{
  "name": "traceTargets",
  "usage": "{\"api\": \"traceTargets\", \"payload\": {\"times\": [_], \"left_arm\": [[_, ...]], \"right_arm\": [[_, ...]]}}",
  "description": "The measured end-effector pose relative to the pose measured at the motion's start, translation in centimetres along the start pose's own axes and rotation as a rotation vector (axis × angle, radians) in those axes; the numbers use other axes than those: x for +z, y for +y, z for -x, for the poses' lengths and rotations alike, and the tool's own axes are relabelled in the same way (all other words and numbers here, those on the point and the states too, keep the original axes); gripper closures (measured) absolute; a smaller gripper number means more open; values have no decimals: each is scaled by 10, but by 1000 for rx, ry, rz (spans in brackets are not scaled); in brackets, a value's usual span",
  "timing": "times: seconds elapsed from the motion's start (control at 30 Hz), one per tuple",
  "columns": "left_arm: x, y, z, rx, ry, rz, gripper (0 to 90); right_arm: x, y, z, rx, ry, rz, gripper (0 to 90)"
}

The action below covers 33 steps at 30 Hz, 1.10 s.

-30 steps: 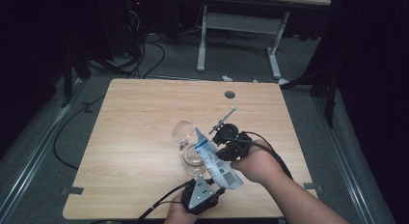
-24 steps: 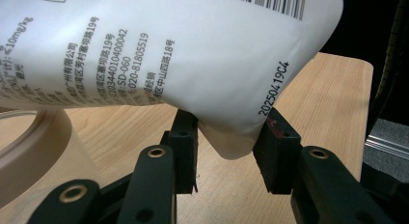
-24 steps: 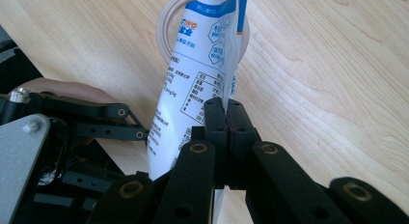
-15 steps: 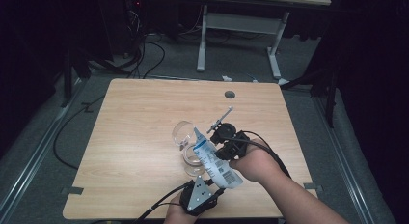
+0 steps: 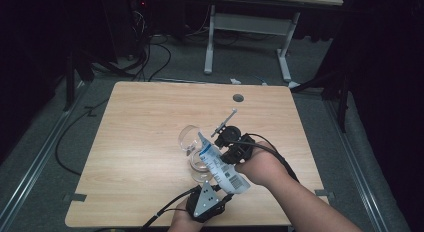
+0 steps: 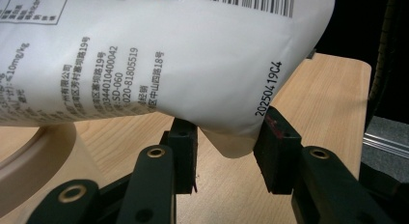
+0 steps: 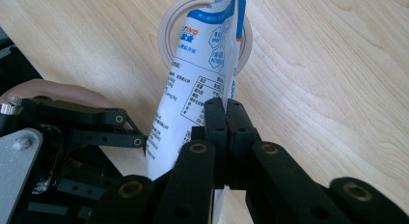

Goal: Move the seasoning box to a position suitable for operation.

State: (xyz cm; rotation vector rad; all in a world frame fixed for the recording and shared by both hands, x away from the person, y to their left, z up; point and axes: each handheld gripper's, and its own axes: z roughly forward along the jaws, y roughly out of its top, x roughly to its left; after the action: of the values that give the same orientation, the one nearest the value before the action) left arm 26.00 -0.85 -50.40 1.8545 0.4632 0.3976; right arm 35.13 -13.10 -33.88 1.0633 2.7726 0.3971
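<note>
Nearest the person, the left gripper (image 5: pixel 214 192) has its jaws half open around the bottom corner of the white refill pouch (image 5: pixel 219 164), apparently propping it from below. The right gripper (image 7: pixel 225 113) pinches the pouch's side seam flat and tight, holding it tilted. Farther out, its top end points into the clear glass jar (image 5: pixel 192 142) on the wooden table (image 5: pixel 140 122), seemingly for pouring.

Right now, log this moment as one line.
pouch: tilted, top end at glass | right gripper: shut on pouch edge | left gripper: jaws astride pouch bottom corner, grip unclear | table: glass on it
</note>
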Motion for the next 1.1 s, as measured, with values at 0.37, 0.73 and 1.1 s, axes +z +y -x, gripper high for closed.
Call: {"api": "traceTargets", "payload": {"times": [0.37,0.73,1.1], "left_arm": [[-1,2,2,-7,6,8,634],[-4,4,-1,-14,8,23,627],[-5,6,-1,-17,1,23,618]], "right_arm": [[-2,1,-2,-8,-6,10,900],[-5,7,-4,-28,-17,9,900],[-4,11,-7,-35,-30,-3,900]]}}
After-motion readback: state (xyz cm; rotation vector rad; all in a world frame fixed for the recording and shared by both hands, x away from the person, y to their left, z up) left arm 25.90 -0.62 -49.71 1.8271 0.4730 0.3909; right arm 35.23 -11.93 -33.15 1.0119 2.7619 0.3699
